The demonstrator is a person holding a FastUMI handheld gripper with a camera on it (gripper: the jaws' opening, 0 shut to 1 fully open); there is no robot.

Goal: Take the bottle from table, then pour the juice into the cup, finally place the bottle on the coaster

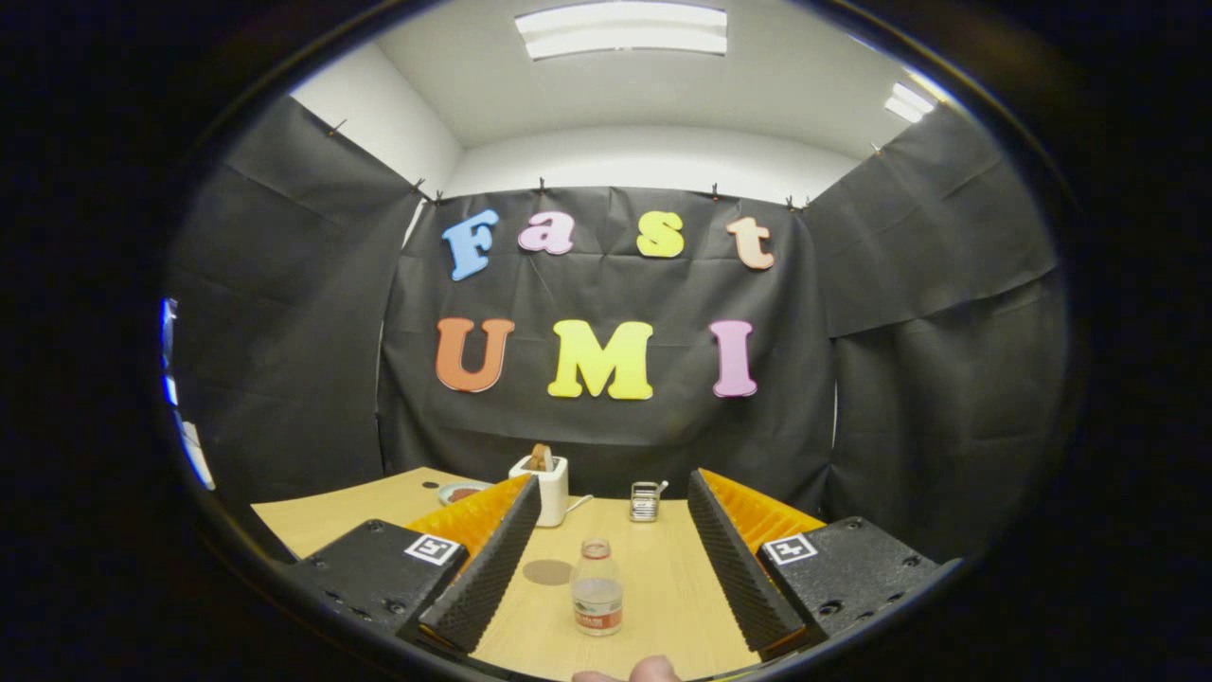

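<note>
Standing upright on the table [663, 587], the bottle [597, 587] sits between your gripper [614, 559] fingers, which are spread wide and touch nothing. Its cap looks on, and the brown coaster [548, 572] lies just beside it, toward your left finger. If you close off-centre, one finger will likely nudge the bottle over or slide it onto the coaster. Beyond the fingers a white cup [547, 488] and a small metal rack [645, 501] stand near the table's far edge; open wood surrounds the bottle.
</note>
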